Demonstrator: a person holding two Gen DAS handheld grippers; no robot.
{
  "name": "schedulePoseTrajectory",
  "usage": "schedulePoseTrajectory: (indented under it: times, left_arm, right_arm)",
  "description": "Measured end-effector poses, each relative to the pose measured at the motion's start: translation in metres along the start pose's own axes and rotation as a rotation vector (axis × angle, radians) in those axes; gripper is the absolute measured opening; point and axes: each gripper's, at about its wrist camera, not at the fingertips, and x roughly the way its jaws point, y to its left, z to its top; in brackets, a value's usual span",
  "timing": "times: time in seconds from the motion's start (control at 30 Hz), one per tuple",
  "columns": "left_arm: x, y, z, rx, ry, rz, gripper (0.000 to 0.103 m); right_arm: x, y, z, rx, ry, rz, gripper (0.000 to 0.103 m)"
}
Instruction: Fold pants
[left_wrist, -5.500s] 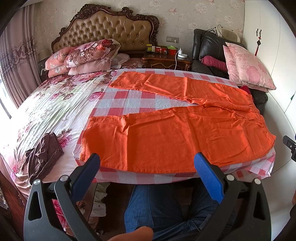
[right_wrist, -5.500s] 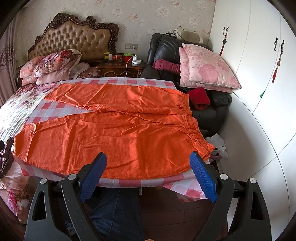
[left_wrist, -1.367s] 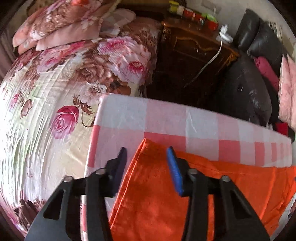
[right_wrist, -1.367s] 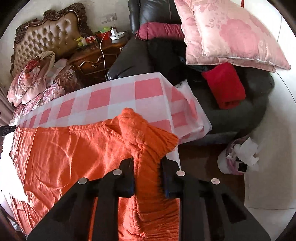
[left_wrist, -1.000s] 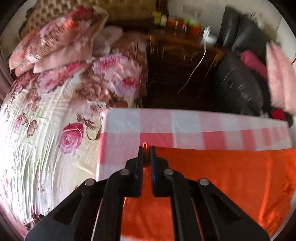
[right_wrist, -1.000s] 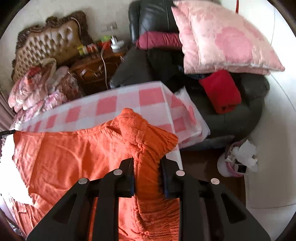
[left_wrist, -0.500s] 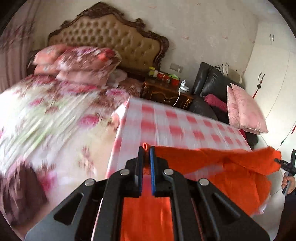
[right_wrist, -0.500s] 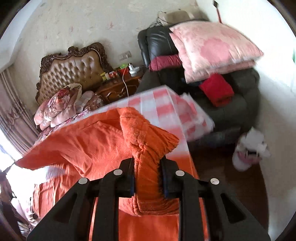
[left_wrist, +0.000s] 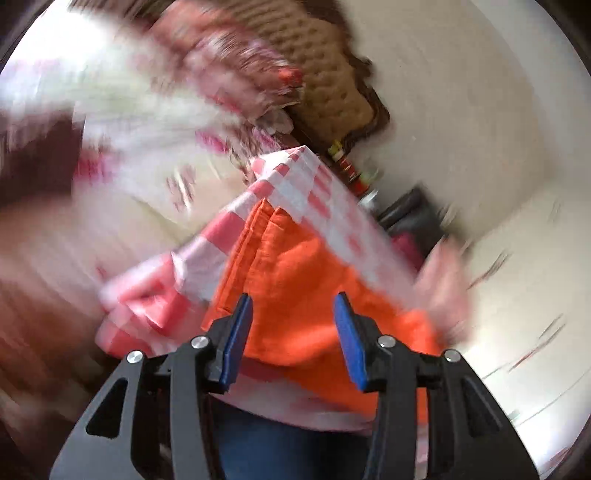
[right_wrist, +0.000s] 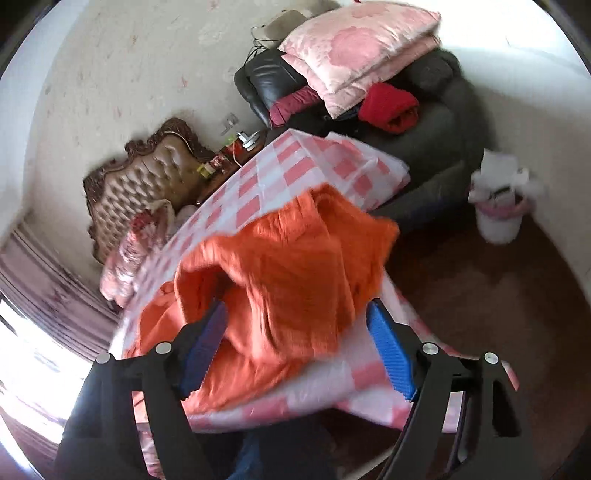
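Observation:
The orange pants (left_wrist: 291, 266) lie folded lengthwise on the pink-and-white checked cloth (left_wrist: 325, 199), one leg on top of the other, the two hems side by side at the far end. My left gripper (left_wrist: 291, 339) is open and empty just above the near edge of the pants. In the right wrist view the waist end of the pants (right_wrist: 291, 266) lies rumpled on the checked cloth (right_wrist: 295, 162). My right gripper (right_wrist: 299, 343) is open and empty above it. Both views are blurred by motion.
A black armchair (right_wrist: 436, 122) with pink cushions (right_wrist: 354, 48) and a red garment (right_wrist: 391, 107) stands behind the cloth. A white bin (right_wrist: 498, 206) stands on the brown floor at right. The bed's tufted headboard (right_wrist: 144, 184) is at left. Blue jeans (left_wrist: 288, 446) show below.
Both grippers were shut on the pants, carried the far leg over onto the near one, then opened and let go. Both cameras have swung sharply.

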Motion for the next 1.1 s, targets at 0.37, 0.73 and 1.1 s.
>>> schedulePoseTrajectory:
  times: [0.37,0.73,1.1]
  left_arm:
    - [0.012,0.047,-0.027,-0.420,0.105,-0.050,0.044]
    - [0.036,0.048,-0.031,-0.480,0.109,-0.141,0.014]
    - [0.026,0.040,-0.018,-0.430,0.057,-0.140,0.004]
  right_arm:
    - [-0.018,0.008,-0.019,0.047,0.012,0.037,0.076]
    - [-0.023,0.012,-0.022,0.080,0.025,0.068,0.080]
    - [-0.015,-0.006,-0.003,0.334,0.087,0.247,0.080]
